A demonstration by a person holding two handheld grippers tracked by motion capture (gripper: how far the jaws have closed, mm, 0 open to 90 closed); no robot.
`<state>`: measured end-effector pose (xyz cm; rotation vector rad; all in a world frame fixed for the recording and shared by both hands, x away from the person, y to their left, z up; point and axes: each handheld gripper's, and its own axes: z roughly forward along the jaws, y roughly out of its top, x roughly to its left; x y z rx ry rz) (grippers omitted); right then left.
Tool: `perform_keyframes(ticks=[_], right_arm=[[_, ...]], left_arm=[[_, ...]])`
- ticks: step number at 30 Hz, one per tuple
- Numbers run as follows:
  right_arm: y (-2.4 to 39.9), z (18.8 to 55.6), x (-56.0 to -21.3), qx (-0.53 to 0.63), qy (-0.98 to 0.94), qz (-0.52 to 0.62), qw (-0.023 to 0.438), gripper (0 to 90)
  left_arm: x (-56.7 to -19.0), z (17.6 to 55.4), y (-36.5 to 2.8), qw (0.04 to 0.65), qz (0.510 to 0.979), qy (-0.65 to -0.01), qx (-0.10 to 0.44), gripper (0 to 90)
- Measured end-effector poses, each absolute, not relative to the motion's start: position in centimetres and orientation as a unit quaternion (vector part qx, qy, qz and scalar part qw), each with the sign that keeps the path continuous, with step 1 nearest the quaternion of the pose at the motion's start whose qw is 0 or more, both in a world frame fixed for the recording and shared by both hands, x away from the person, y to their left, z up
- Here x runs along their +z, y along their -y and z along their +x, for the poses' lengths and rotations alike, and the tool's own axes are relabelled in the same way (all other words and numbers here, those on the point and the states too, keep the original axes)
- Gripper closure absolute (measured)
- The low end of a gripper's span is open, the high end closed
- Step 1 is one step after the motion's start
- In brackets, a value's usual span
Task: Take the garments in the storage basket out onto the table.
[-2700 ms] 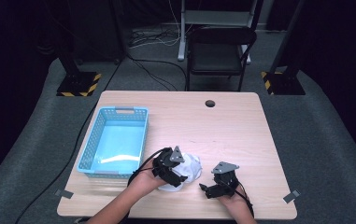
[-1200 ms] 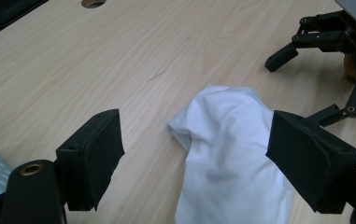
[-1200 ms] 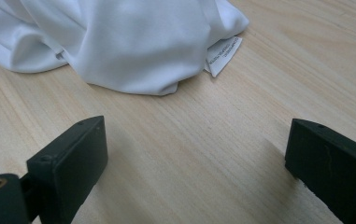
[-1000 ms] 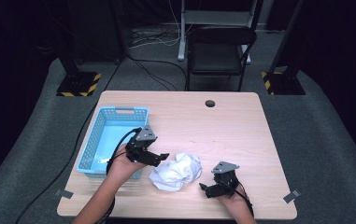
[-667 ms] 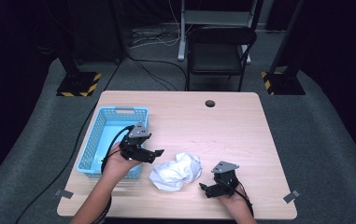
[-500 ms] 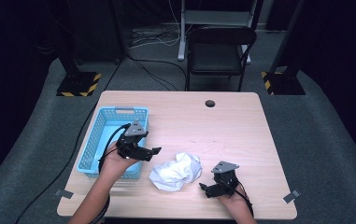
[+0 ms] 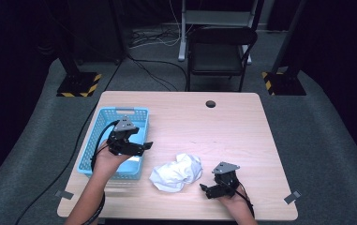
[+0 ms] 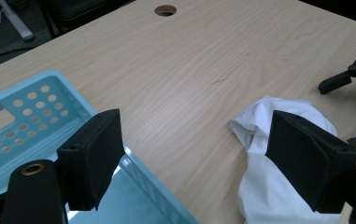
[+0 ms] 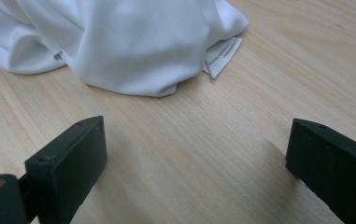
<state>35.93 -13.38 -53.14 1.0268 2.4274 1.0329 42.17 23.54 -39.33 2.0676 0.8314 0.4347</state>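
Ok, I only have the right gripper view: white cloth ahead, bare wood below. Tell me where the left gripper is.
Observer: The left gripper is above the right rim of a blue basket, left of the cloth.
Operator: Report what it carries.
Observer: Nothing. In the left gripper view its jaws stand open and empty.
Operator: Now place my gripper on the table.
Observer: The right gripper sits near the front edge of the table, just right of the cloth and apart from it.

Overhead and both close views share the cloth (image 7: 176, 171).
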Motion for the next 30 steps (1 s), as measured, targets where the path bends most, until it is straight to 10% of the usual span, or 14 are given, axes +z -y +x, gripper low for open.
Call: perform_keyframes(ticks=[30], right_arm=[[13.4, 35.9, -53.1, 0.361, -0.847, 0.359, 0.155, 4.9]], left_arm=[[-39.0, 43.5, -29.9, 0.434, 0.766, -0.427, 0.207, 17.6]])
